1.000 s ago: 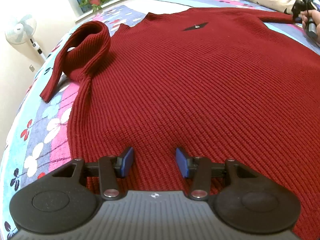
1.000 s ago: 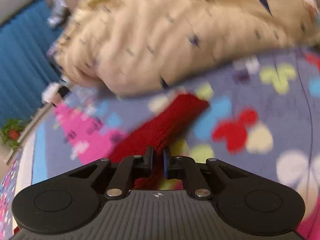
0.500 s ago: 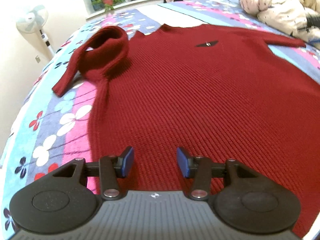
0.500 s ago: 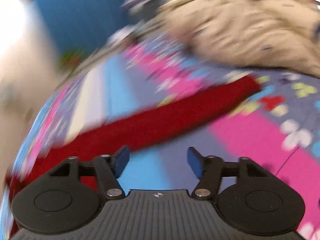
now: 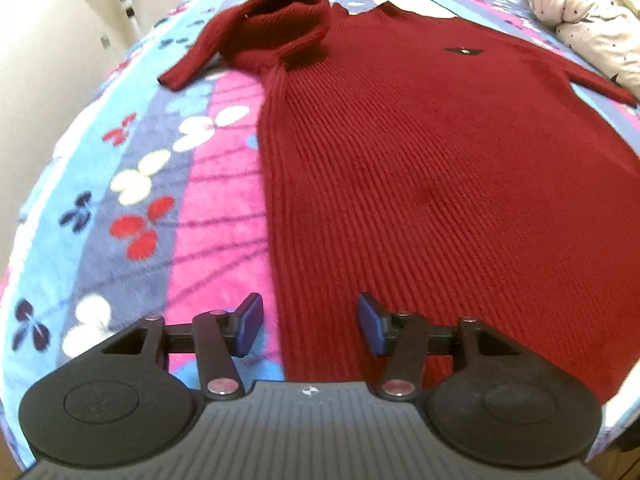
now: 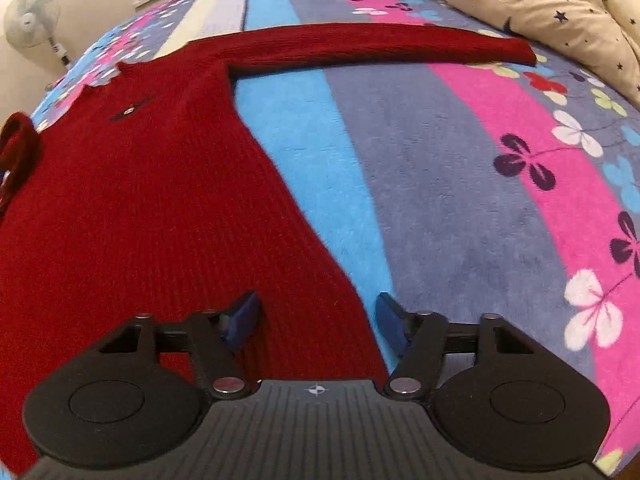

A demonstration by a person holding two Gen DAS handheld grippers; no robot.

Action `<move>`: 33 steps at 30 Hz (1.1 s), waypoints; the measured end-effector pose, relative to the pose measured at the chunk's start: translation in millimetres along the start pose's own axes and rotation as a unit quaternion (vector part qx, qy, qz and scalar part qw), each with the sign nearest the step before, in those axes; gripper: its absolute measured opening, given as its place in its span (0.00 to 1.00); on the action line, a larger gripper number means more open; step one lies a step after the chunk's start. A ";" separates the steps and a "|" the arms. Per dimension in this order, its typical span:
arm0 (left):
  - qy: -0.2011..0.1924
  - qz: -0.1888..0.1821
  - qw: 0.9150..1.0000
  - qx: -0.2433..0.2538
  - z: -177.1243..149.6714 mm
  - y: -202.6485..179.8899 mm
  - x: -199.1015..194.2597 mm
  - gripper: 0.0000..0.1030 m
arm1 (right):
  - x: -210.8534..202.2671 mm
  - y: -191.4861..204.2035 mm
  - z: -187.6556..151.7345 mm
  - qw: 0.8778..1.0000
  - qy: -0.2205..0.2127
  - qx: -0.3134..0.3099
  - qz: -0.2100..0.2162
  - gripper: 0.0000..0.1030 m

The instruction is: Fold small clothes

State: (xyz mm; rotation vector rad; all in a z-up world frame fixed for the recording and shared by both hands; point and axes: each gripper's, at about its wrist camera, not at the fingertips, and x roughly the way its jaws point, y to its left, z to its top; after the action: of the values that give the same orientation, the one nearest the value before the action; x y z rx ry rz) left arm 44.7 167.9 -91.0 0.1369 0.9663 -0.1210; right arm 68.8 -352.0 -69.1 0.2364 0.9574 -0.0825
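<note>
While the red sweater [image 5: 440, 184] lies flat on the flowered bed [image 6: 460, 200], the left gripper [image 5: 310, 322] and right gripper [image 6: 316, 320] hover spread-fingered at its hem corners, holding nothing.

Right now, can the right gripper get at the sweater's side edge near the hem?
Probably yes. The right gripper is open, its jaws straddling the sweater edge, one over knit, one over the blanket. Nothing lies between them and the cloth.

Knit wool on plush fleece

The red sweater [image 5: 440, 184] is matt, ribbed knit; the flowered blanket [image 6: 460, 184] beneath looks soft and fuzzy; the gripper bodies are matt black plastic.
</note>
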 end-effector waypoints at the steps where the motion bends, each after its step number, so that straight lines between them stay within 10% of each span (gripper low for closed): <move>1: 0.002 -0.012 1.000 -0.003 -0.9 -0.8 -1.1 0.36 | -3.3 1.5 -1.6 1.000 -0.001 -0.006 0.008 0.20; 3: 0.000 -0.020 1.000 0.004 -2.0 -5.2 -5.3 0.11 | -12.1 -3.2 -1.6 1.000 -0.011 0.005 0.020 0.07; 7: -0.024 -0.021 0.999 -0.005 1.6 0.0 -28.3 0.10 | -46.7 -29.2 0.4 0.991 -0.063 0.110 0.043 0.05; 11: -0.004 0.007 1.000 -0.016 4.0 -0.7 -19.6 0.16 | -33.2 -13.8 -6.4 0.999 -0.022 0.047 0.014 0.07; 15: -0.046 0.073 0.996 0.025 8.2 -16.4 -24.5 0.37 | -51.0 -7.2 -8.1 0.990 -0.108 0.042 -0.080 0.38; 20: -0.081 0.033 0.996 0.022 16.8 -29.0 -30.3 0.39 | -71.0 11.8 -5.2 0.982 -0.187 0.011 -0.005 0.56; 23: -0.001 0.015 0.999 0.028 16.6 -37.1 -1.1 0.45 | -49.2 29.6 -4.2 0.991 -0.128 -0.031 0.036 0.63; 27: -0.024 0.033 0.998 0.043 22.9 -47.3 -6.5 0.48 | -8.0 46.1 -6.4 0.998 -0.017 -0.058 0.031 0.62; 33: -0.080 0.018 0.997 0.006 47.4 -40.8 -26.3 0.48 | -10.1 56.7 9.0 0.996 -0.041 -0.069 0.049 0.61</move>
State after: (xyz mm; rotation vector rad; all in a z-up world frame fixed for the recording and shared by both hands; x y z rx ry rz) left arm 61.6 120.8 -45.2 0.1536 0.8034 -0.1030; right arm 80.0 -299.5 -46.6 0.1508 0.8651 0.0644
